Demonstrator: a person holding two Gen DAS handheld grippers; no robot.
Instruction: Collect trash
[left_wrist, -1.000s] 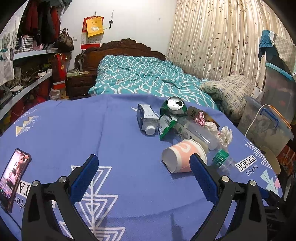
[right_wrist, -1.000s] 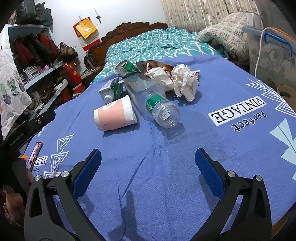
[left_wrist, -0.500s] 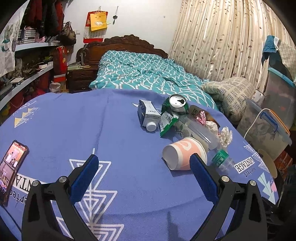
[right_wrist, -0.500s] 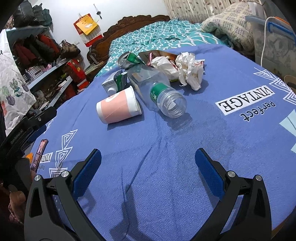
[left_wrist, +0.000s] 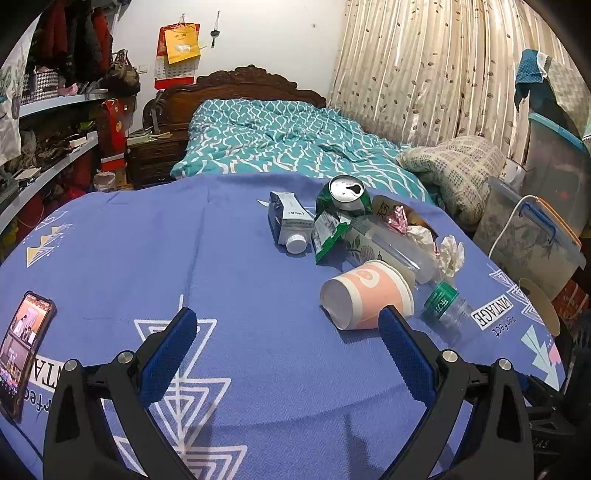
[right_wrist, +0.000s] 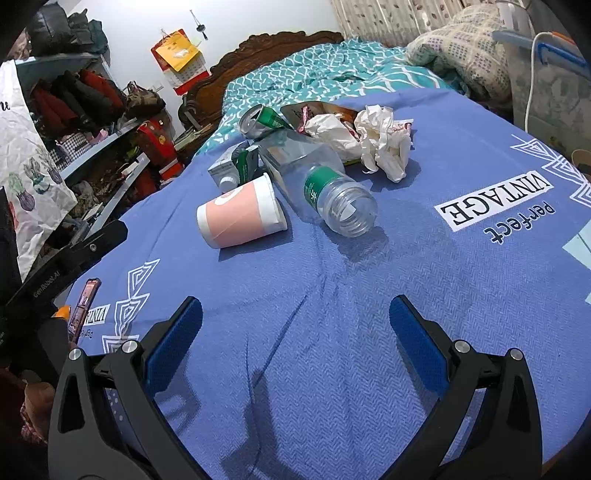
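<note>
Since nothing has been picked up yet, both grippers hover over the blue-clothed bench with jaws spread wide and empty: the left gripper and the right gripper. At the far left a phone lies face up, well apart from the trash. Further right, the litter sits heaped together: a carton on its side, a green wrapper touching it, a can behind, then a paper cup on its side, nearest the left jaws. Beside it lies a clear bottle, uncapped, mouth toward the right gripper, and last some crumpled paper.

All of it looks light. The cup is thin and will likely crush, so a gentle pinch across its rim or mid-wall seems best. The bottle is smooth and may roll or slip; its ribbed neck offers the surest hold. The paper is soft and can be taken anywhere.
</note>
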